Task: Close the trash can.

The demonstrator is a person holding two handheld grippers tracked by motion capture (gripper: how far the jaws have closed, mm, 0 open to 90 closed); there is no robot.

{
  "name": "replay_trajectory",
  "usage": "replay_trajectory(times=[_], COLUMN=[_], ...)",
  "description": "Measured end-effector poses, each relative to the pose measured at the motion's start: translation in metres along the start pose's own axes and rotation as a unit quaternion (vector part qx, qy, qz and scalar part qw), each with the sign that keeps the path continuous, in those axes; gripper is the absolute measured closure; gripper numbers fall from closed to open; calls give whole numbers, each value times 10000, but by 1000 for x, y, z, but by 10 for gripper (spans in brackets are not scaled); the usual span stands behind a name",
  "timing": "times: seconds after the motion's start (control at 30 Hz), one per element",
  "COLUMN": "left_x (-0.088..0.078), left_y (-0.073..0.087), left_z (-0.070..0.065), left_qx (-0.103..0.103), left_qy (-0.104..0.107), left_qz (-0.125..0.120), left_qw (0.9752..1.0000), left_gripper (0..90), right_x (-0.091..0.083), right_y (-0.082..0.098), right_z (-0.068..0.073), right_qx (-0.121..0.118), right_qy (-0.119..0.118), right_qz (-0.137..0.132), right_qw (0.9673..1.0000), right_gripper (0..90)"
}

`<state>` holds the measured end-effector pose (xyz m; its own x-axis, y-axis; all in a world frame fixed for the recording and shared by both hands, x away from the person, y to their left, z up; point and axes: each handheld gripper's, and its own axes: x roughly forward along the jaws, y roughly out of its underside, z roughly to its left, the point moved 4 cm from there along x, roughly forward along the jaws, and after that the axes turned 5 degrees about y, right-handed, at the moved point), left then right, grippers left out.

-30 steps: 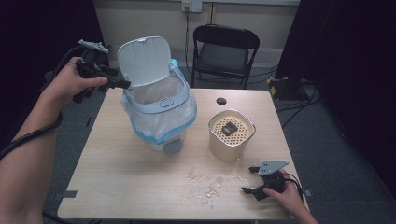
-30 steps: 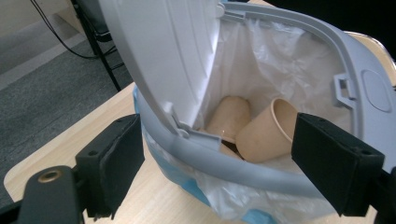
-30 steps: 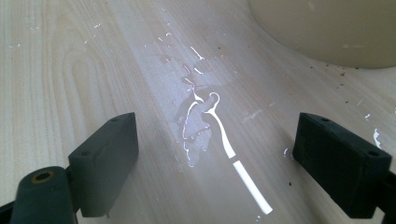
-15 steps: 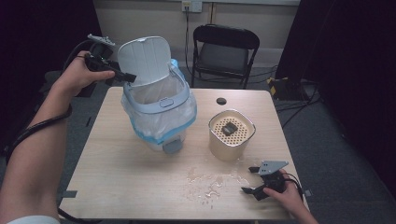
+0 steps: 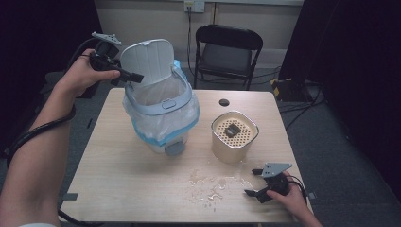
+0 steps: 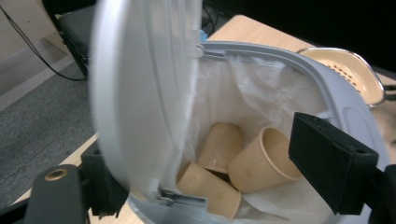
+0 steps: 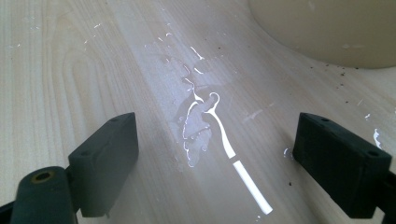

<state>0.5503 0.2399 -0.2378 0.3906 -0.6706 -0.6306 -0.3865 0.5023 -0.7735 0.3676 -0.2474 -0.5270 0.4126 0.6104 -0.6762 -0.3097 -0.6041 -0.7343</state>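
Looking at this one, the lid [image 5: 146,60] of the little pedal bin [image 5: 163,125] seems to be what's being worked. The bin is parked on the far left part of the surface [image 5: 118,175], standing roughly upright with its long axis running top to bottom and its lined mouth aimed up and a bit toward the person.

The lid is flipped up on its back hinge, standing nearly vertical, inner face turned over the opening. The left gripper [image 5: 135,75] is held at the lid's left edge. From the left gripper view, the lid is straddled by the jaws but not pinched: one jaw sits behind it, the other hangs well clear over the paper cups [image 6: 261,158] inside. So it's open.

Best guess, the lid is about to be dealt with. A push from behind should swing it down over the rim, or the jaws get closed on the edge first.

The right gripper [image 5: 253,182] is parked low by the spill [image 5: 213,184], gaping with nothing held.
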Motion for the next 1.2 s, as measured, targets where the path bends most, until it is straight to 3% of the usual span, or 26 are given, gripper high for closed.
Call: replay_trajectory(times=[0.07,0.2,0.43,0.67,0.8,0.87,1.0,1.2], left_x=[0,-2,-1,5,8,12,17,28], left_y=[-2,-9,-16,-15,-14,-12,-11,-8], left_z=[-8,-24,-51,-60,-61,-62,-64,-62], left_qx=[134,218,396,431,339,337,257,-103], left_qy=[-6,135,302,310,317,370,420,489], left_qz=[129,-40,-7,155,204,353,347,289], left_qw=[9998,9997,9988,9985,9987,9981,9982,9983], left_gripper=[173,179,203,357,441,460,481,531], right_x=[0,0,0,0,0,0,0,0], right_y=[0,0,0,0,0,0,0,0], right_z=[0,0,0,0,0,0,0,0], right_qx=[2,0,1,-2,-2,-1,-1,-1], right_qy=[0,0,-1,-3,-2,-2,-2,-3], right_qz=[0,0,2,1,0,1,0,-1], right_qw=[10000,10000,10000,10000,10000,10000,10000,10000], right_gripper=[134,134,133,133,133,133,133,133])
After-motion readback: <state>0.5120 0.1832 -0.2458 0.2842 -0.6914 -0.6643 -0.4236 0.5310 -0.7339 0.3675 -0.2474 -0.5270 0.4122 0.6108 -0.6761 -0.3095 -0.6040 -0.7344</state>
